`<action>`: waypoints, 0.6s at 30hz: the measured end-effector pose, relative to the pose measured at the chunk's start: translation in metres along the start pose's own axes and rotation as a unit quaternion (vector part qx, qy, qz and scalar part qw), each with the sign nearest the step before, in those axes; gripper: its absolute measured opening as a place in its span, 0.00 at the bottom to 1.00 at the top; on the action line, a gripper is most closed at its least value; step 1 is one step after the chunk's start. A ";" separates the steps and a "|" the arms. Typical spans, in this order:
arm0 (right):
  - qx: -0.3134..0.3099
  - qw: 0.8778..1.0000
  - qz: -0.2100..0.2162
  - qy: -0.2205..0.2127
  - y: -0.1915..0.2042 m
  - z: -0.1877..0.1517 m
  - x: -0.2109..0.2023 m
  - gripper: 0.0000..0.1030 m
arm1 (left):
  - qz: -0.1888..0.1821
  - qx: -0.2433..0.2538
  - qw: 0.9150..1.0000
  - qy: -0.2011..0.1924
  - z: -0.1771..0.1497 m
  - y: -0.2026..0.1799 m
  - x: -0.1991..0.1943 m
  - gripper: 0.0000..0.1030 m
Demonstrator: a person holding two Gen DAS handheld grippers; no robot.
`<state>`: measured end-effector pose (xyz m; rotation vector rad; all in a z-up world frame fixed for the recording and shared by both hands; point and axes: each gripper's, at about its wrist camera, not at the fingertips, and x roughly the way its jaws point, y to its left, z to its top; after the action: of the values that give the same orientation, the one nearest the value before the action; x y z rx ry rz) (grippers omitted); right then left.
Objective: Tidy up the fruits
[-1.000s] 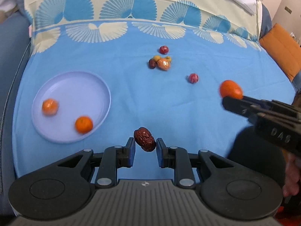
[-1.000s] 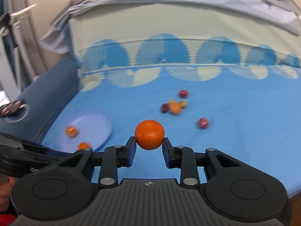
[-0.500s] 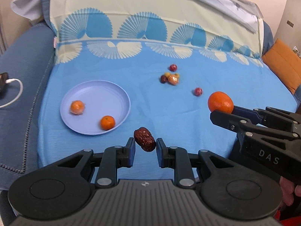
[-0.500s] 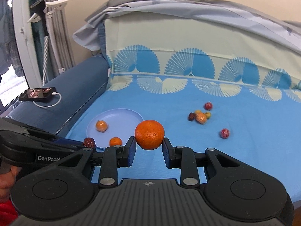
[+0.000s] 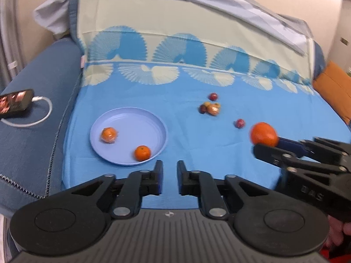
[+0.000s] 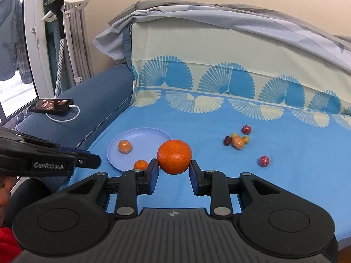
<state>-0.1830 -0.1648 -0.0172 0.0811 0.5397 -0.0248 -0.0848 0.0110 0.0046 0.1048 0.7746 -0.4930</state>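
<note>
Two grippers angled down over the bedsheet [image 5: 197, 144], right gripper [image 6: 174, 171] pinching an orange [image 6: 174, 156], left gripper [image 5: 170, 171] closing, empty.

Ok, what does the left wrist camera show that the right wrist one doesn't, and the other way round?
Only the left wrist view: the orange fabric cushion at the right edge, and the left gripper head-on, jaws closing with nothing between them.
Only the right wrist view: the window and the white stand with a black head beside it.
Both: the round lilac plate holding two small oranges, the big orange clamped in the right gripper, the loose small fruits, the black phone.
</note>
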 end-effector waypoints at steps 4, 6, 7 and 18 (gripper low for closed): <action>0.018 1.000 0.001 0.003 -0.010 0.005 0.010 0.31 | 0.030 -0.031 0.999 0.011 0.015 0.020 0.019 0.01; 0.036 0.999 -0.003 -0.006 -0.023 0.009 0.015 0.31 | 0.031 -0.065 0.997 0.005 0.022 0.038 0.017 0.01; 0.042 0.999 -0.013 -0.012 -0.029 0.010 0.016 0.31 | 0.037 -0.067 0.997 0.003 0.023 0.045 0.016 0.01; 0.073 0.996 -0.057 0.015 -0.073 -0.003 0.043 0.31 | 0.069 -0.069 0.993 0.064 0.019 0.073 0.059 0.01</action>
<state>-0.1510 -0.2377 -0.0471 0.1944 0.5726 -0.1745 -0.0024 0.0471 -0.0291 0.0604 0.9174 -0.3025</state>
